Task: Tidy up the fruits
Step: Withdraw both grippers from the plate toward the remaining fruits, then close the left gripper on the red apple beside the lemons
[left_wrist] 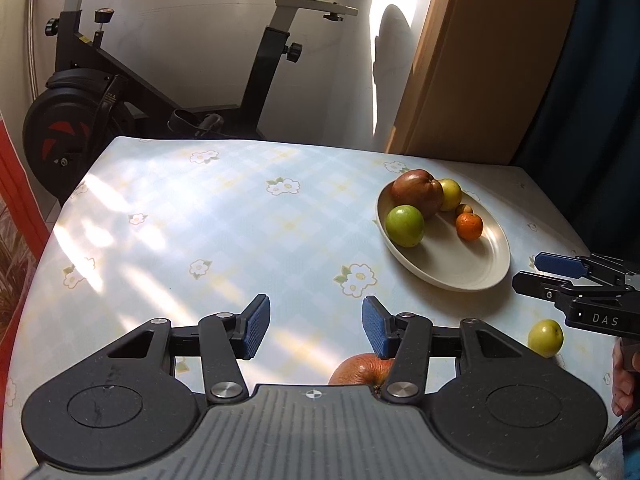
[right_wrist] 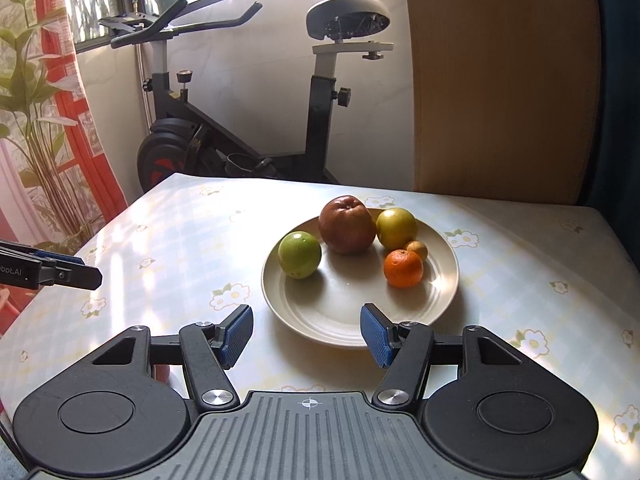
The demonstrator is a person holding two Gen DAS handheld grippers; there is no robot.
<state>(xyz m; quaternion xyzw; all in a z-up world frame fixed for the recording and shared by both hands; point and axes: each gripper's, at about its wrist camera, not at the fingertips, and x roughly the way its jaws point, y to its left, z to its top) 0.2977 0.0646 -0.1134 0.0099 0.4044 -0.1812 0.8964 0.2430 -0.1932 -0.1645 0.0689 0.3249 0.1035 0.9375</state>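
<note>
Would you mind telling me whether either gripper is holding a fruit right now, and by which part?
Nothing is held: the left gripper and right gripper both stand open with only tablecloth between their pads.

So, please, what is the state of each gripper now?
Left gripper: open, holding nothing.
Right gripper: open, holding nothing.

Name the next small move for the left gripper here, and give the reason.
Probably lower the left gripper back onto the red apple lying just beneath its open, empty jaws. That apple and a yellow-green fruit sit on the tablecloth, outside the plate that holds five fruits.
</note>
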